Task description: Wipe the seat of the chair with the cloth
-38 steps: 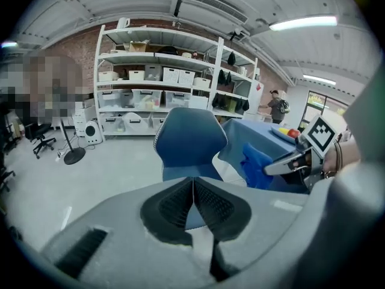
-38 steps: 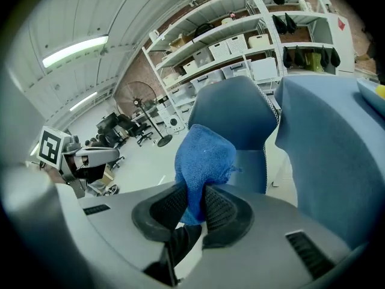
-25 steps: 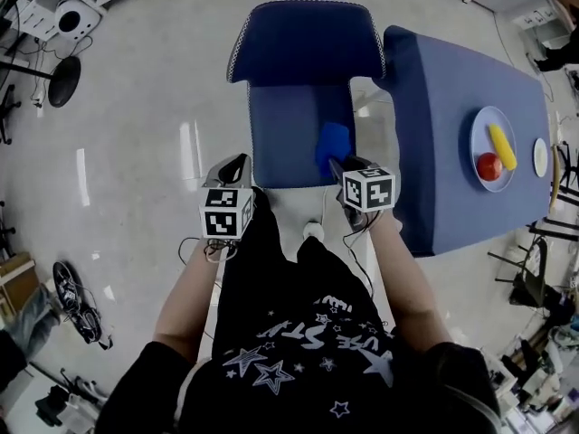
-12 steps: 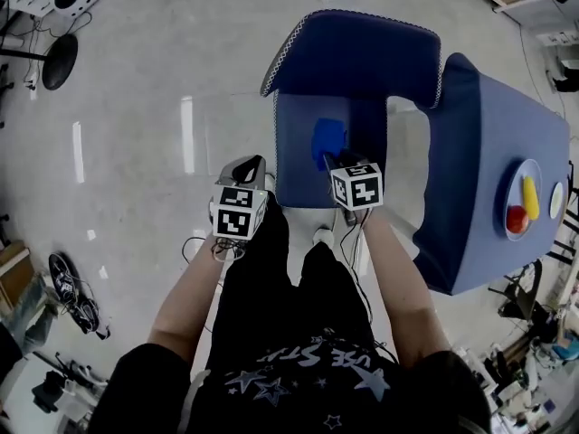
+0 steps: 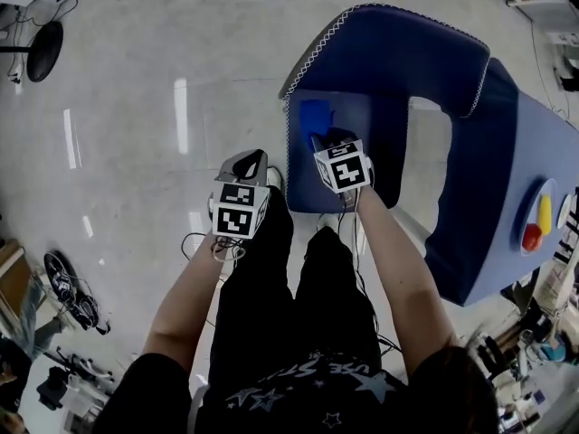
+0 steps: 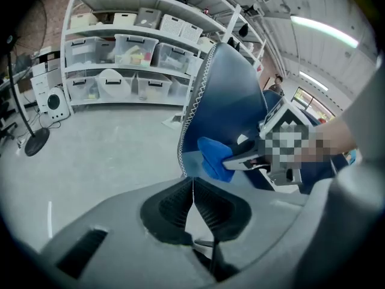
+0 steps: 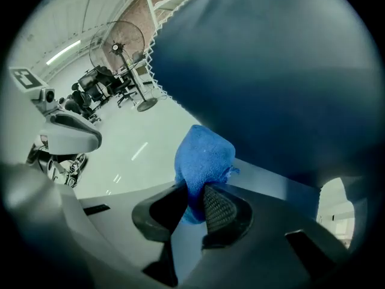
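Observation:
A blue chair stands in front of me, its seat [image 5: 339, 165] light blue under a dark curved backrest [image 5: 398, 52]. My right gripper [image 5: 318, 141] is shut on a bright blue cloth [image 5: 315, 116], which rests on the seat's left part near the edge. In the right gripper view the cloth [image 7: 201, 158] bulges out from between the pads, above the seat [image 7: 271, 176]. My left gripper [image 5: 251, 161] hangs shut and empty left of the chair, over the floor. From the left gripper view, its jaws [image 6: 192, 200] meet, and the cloth [image 6: 212, 156] shows beyond them.
A table [image 5: 493, 188] under a blue cover stands right of the chair, with a plate of fruit [image 5: 540, 222] at its far edge. The person's legs are just in front of the seat. Cables and gear [image 5: 68, 301] lie on the grey floor at left. Shelving with bins [image 6: 120, 59] lines the wall.
The right gripper has carried the cloth leftward across the seat, from its right part to near its left edge. The left gripper has stayed shut beside the chair.

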Available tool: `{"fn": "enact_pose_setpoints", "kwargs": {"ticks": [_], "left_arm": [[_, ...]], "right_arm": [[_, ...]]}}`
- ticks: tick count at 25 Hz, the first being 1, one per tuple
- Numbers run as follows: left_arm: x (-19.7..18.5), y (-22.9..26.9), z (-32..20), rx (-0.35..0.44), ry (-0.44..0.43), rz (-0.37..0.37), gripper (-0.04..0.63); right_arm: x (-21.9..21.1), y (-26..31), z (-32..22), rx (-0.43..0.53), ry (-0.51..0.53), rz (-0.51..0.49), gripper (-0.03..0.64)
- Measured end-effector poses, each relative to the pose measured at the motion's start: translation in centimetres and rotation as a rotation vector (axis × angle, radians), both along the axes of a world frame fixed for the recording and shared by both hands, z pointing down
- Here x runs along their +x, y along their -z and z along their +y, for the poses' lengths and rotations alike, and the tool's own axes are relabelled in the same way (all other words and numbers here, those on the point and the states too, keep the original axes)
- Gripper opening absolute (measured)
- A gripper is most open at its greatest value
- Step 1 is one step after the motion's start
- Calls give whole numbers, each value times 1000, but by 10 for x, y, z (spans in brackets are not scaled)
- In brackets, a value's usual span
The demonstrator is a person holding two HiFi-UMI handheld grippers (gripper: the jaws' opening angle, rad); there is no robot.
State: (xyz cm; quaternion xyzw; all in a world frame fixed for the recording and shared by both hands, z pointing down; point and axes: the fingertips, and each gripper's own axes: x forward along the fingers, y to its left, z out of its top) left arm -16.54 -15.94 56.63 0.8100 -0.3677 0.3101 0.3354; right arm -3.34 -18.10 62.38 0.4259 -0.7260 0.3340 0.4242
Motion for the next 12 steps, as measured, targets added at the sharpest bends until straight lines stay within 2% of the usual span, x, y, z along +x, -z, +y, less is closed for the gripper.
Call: {"fn": "enact_pose_setpoints", "kwargs": {"ticks": [9, 12], "left_arm": [[-6, -32, 1, -18, -12, -28, 21], [2, -35, 6, -25, -18, -38, 21]], "right_arm": [[-35, -47, -18, -34, 104, -46, 66], [-36, -62, -21, -45, 101, -58, 66]]}}
